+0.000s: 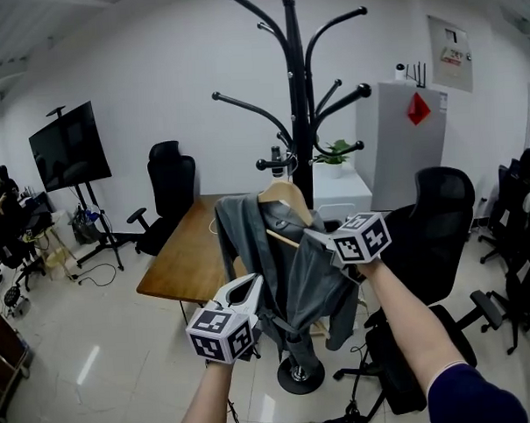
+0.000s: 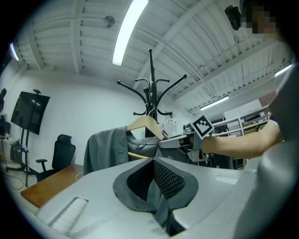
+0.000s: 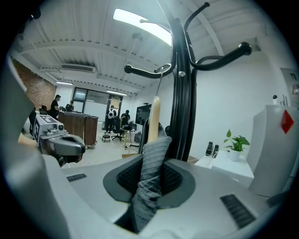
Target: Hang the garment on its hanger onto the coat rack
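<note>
A grey garment hangs on a wooden hanger right in front of the black coat rack. The hanger's wire hook sits at a low rack arm and seems looped over it. My right gripper is shut on a fold of the garment's shoulder; the cloth fills its jaws. Lower left, my left gripper is shut on the garment's hanging part, with grey cloth pinched between its pads. The garment drapes off the hanger.
A wooden table stands just behind the rack. Black office chairs flank it. A white cabinet and a potted plant are at the back right, a TV on a stand at the left.
</note>
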Tool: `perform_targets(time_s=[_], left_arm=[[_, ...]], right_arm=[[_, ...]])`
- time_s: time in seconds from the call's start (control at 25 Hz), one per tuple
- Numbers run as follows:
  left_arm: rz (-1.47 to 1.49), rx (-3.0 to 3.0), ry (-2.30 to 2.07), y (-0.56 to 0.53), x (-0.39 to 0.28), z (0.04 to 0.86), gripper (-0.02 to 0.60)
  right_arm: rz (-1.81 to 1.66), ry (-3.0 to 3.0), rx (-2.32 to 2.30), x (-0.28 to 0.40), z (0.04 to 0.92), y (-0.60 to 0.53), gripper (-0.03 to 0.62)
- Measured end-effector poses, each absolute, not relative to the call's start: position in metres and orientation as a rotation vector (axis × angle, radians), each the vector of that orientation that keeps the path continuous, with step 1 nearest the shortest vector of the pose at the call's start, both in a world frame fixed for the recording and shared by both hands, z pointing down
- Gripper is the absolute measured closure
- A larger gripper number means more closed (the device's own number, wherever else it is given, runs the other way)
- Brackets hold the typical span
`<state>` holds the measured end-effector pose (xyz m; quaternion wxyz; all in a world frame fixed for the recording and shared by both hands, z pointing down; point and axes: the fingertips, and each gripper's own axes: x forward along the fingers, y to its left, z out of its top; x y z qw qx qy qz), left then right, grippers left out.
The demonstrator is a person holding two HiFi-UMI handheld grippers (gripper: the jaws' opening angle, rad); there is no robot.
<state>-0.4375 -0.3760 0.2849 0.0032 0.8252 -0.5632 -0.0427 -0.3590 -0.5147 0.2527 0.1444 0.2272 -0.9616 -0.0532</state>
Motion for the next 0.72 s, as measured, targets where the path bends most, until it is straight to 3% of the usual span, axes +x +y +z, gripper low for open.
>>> perform_targets(time_s=[0.72], left_arm=[[-0.136,2.541,-1.743,-0.366,-0.436,0.309,0.589]], right_arm=[[-0.204,-2.74,0.746,-0.358,0.269,-0.517,0.514]])
